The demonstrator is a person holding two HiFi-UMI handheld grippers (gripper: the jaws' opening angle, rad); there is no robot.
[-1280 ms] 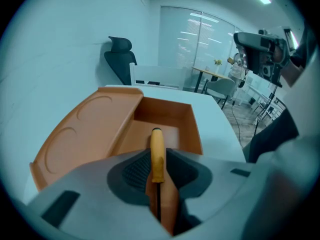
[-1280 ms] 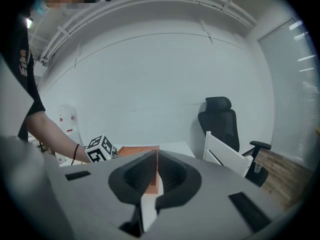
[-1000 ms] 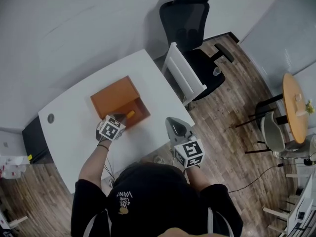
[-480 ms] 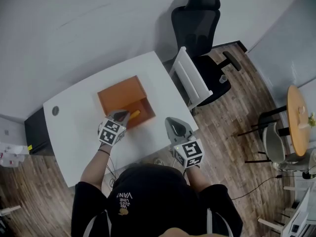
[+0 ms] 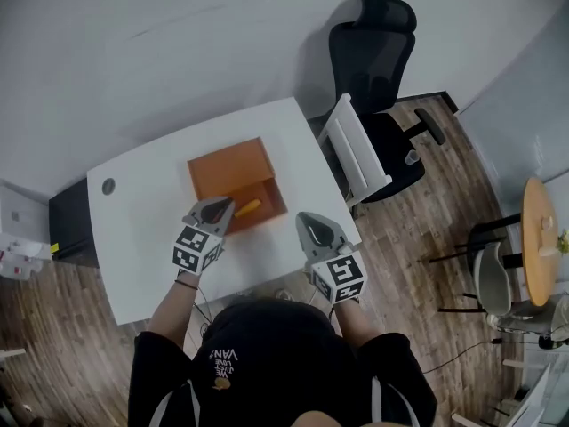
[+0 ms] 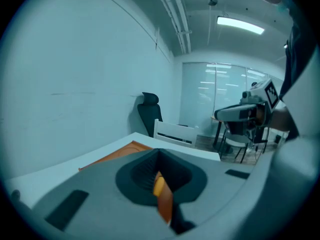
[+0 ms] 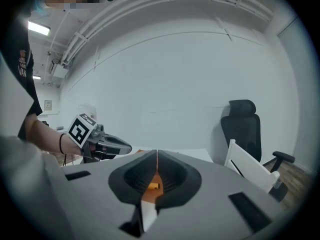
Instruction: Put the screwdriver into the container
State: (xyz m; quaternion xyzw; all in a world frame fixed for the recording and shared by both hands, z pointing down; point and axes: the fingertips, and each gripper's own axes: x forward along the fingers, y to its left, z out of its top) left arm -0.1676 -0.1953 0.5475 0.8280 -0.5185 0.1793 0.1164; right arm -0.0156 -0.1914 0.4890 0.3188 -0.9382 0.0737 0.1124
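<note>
Since the earlier frame the left gripper (image 5: 222,206) has lifted up off the orange rectangular open-topped container (image 5: 227,169) and drawn slightly back towards the person. Its jaws are now pressed together on nothing. The yellow-handled screwdriver (image 5: 247,208) has stayed behind, lying in the near, darker half of the container, just beside the left gripper's tip. The right gripper (image 5: 307,222) hangs over the near right part of the bench, its jaws also closed flat together and empty.

The white bench (image 5: 151,238) has rounded corners and a small dark round hole (image 5: 108,186) near its far left corner. The container sits about mid-bench, towards the far edge. Wood-plank flooring (image 5: 418,265) runs all round it, and pale walls close in behind. A white slatted chair (image 5: 354,154) stands against the bench's right edge, with a black high-backed office chair (image 5: 378,69) just behind it. A low black cabinet (image 5: 69,225) sits at the bench's left end.

Only the screwdriver's handle can be made out — the shaft is too small to see. The person's black-capped head covers the bench's near edge. A round wooden table (image 5: 540,229) at the far right is partly cut off by the frame. In both gripper views only a thin strip of orange shows below the closed jaws — the rest of the container is hidden behind the grey gripper bodies.
</note>
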